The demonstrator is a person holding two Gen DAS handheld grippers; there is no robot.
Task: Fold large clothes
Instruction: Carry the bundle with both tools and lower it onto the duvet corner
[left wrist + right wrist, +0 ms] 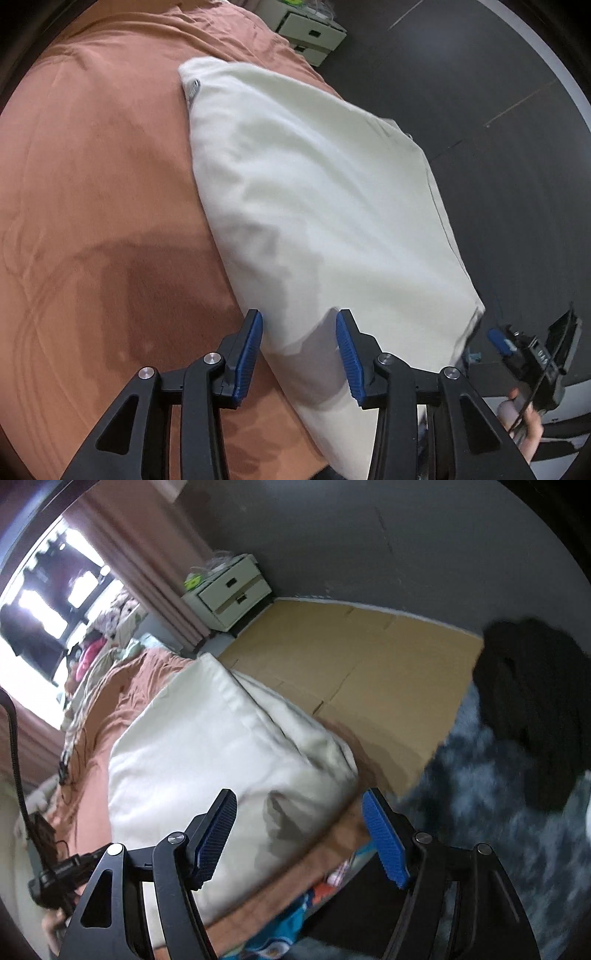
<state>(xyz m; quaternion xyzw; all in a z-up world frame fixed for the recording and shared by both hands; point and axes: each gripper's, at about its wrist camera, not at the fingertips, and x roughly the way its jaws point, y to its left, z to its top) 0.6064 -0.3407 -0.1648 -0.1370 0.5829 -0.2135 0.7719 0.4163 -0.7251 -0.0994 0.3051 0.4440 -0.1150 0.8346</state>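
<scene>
A cream-white garment (317, 206) lies folded into a flat rectangle on the rust-orange bed cover (92, 192), along the bed's right edge. My left gripper (299, 317) is open, its blue pads just above the garment's near corner, holding nothing. In the right wrist view the same garment (207, 738) lies on the orange cover (96, 775). My right gripper (299, 805) is open and empty, hovering above the garment's near edge at the bed's side. The other handheld gripper (535, 354) shows at the lower right of the left wrist view.
A white drawer unit (229, 590) stands by the wall beyond the bed. Flattened cardboard (351, 664) covers the floor beside the bed. A dark garment (535, 709) lies on a grey-blue rug (480, 794). Clothes are piled at the bed's far end (107, 635). Colourful fabric (295, 904) hangs below the bed edge.
</scene>
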